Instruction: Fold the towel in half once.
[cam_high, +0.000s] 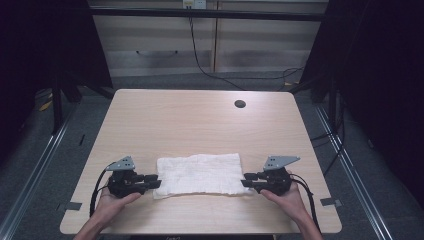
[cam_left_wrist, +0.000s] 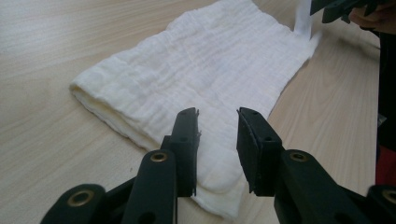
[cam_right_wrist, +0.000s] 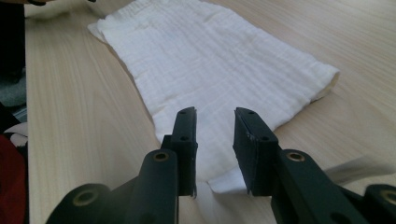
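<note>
A folded white cloth (cam_high: 199, 174) lies flat on the tabletop (cam_high: 200, 120); the left hand-held gripper (cam_high: 154, 180) and right hand-held gripper (cam_high: 248, 179), jaws parted, flank its near corners, apparently released; next likely another fold.

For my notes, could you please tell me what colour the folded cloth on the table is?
White, a folded waffle-textured cloth; clearest in the left gripper view.

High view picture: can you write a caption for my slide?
A folded white cloth lies flat on the wooden table, with the left gripper and right gripper open at its two near corners.
</note>
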